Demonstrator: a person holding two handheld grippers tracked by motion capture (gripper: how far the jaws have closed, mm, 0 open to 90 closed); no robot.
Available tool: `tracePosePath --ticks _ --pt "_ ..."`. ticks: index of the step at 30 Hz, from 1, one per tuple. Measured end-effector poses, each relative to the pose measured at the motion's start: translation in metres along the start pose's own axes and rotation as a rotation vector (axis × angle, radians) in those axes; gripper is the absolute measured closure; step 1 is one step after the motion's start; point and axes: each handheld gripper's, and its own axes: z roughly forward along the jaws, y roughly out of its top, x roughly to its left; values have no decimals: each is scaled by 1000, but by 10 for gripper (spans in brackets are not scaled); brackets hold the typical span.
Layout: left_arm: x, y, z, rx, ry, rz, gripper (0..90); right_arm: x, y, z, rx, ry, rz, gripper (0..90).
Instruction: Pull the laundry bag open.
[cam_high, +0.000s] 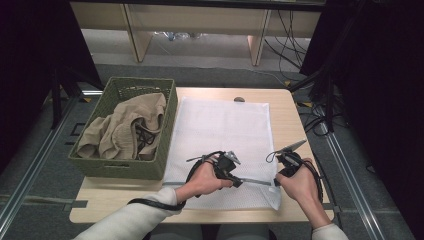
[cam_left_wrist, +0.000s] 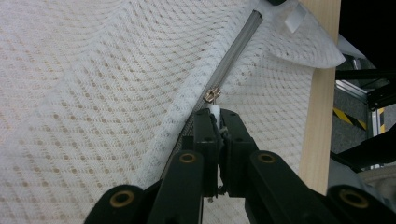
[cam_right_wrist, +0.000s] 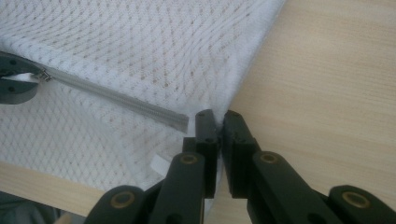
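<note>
Left gripper (cam_left_wrist: 217, 122) fingers pinched on white zipper pull (cam_left_wrist: 214, 110) of mesh laundry bag (cam_high: 220, 131). Right gripper (cam_right_wrist: 217, 122) fingers clamped on bag's near corner by zipper (cam_right_wrist: 116, 99) end. Bag flat on surface (cam_high: 292, 117), beside green basket (cam_high: 167, 125) holding beige clothes (cam_high: 125, 131).

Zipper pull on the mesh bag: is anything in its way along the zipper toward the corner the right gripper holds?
Nothing visible does. The left gripper is shut on the zipper pull. From there the grey zipper runs bare across the mesh bag to the corner pinched by the right gripper.
</note>
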Motion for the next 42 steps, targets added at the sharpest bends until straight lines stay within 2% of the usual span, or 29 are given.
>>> tracePosePath --ticks 8,10,11,12,14,19,24,26,27,30,34,35,36,37,40,42 --pt "1 -1 0 7 4 -1 864 0 0 0 -2 0 7 867" --pt "2 -2 1 5 2 -4 864 -2 0 1 -20 0 -8 867" --pt "2 -2 0 6 2 -5 864 -1 0 -1 -1 4 13 867" --pt "3 -2 0 6 2 -5 864 -3 0 0 -8 5 -10 867" --pt "3 -2 -1 10 6 -2 864 -1 0 -1 2 4 15 867" --pt "4 -4 -2 1 6 -18 864 -2 0 -1 1 2 9 867" --pt "6 -5 -5 5 11 -17 864 -3 0 -1 3 -2 11 867" --pt "6 -6 -5 6 14 -19 864 -6 0 1 -15 -7 -19 867" --pt "7 -6 -6 7 13 -19 864 -4 0 -1 5 -4 14 867" --pt "8 -7 -7 2 14 -19 864 -4 0 -1 -2 0 21 867" --pt "9 -10 -9 4 20 -21 864 -5 0 0 -8 -6 6 867" --pt "10 -10 -10 7 23 -20 864 -8 0 1 -35 -7 -38 867" --pt "10 -10 -10 7 19 -21 864 -8 0 1 -32 -5 -36 867" --pt "10 -11 -11 8 20 -20 864 -7 -1 3 -53 0 -28 867" --pt "10 -12 -12 -3 23 -29 864 -8 0 2 -26 -7 -35 867" --pt "11 -13 -13 1 22 -26 864 -8 0 2 -34 -11 -39 867"
